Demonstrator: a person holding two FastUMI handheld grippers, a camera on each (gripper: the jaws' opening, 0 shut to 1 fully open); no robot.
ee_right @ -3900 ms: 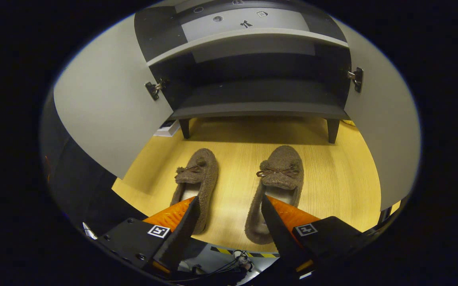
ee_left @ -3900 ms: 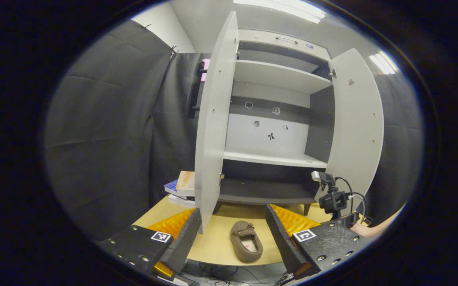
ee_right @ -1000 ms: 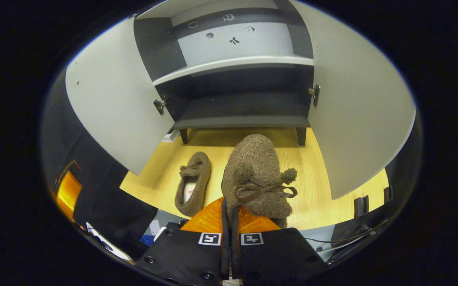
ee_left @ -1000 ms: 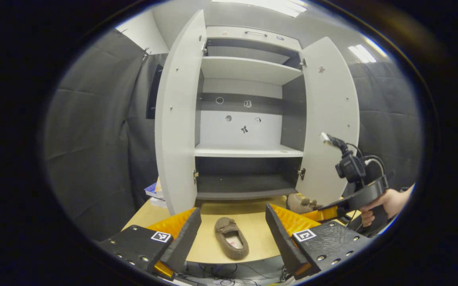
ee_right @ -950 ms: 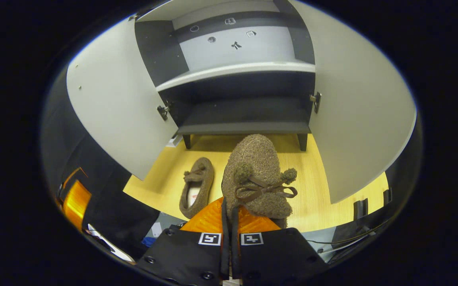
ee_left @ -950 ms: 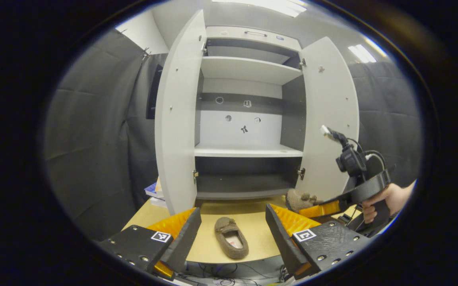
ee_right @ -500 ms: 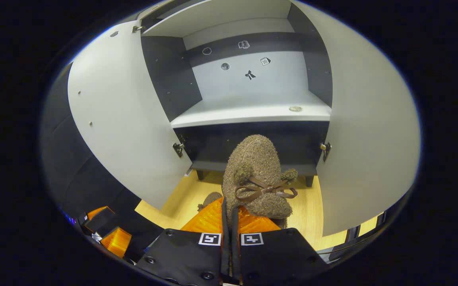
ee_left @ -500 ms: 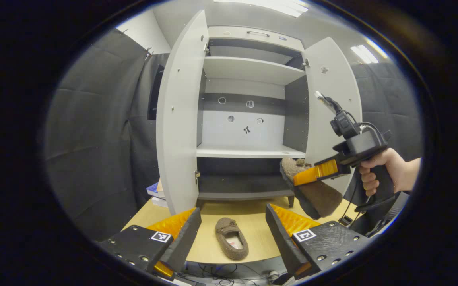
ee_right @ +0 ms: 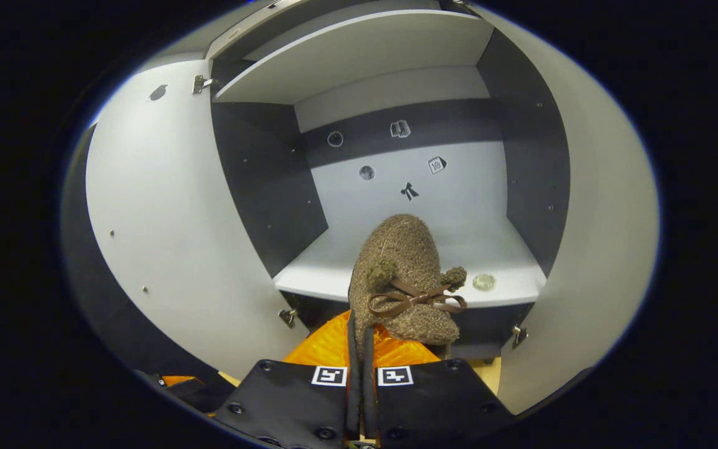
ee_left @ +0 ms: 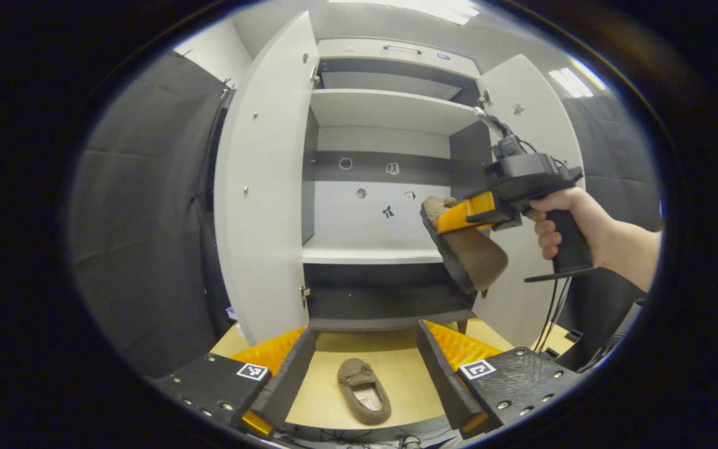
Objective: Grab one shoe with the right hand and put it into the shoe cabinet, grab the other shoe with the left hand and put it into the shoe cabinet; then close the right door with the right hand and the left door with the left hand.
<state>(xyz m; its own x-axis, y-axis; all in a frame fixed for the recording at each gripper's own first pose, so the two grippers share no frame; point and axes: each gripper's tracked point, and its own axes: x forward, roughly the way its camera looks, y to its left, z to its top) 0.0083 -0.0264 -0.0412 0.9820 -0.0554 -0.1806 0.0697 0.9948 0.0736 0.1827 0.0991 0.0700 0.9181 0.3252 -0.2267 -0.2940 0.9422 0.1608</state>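
Observation:
A fuzzy brown shoe (ee_right: 406, 280) with a bow is clamped at its heel in my right gripper (ee_right: 359, 355), toe pointing into the cabinet. Seen from the left gripper view, the right gripper (ee_left: 452, 218) and a hand (ee_left: 561, 218) hold this shoe (ee_left: 471, 255) in the air before the cabinet's right side, at the height of the white middle shelf (ee_right: 334, 268). The other shoe (ee_left: 364, 399) lies on the wooden table (ee_left: 409, 380), between the fingers of my open left gripper (ee_left: 365, 330) and lower than them.
Both cabinet doors stand wide open: the left door (ee_left: 259, 187) and the right door (ee_left: 536, 118). A small round disc (ee_right: 485, 282) lies on the middle shelf's right front. A dark bottom shelf (ee_left: 384, 305) sits below. Black cloth walls surround the booth.
The right gripper has lifted its shoe from near the table up to the middle shelf's height and closer to the cabinet. The left gripper stays open over the other shoe.

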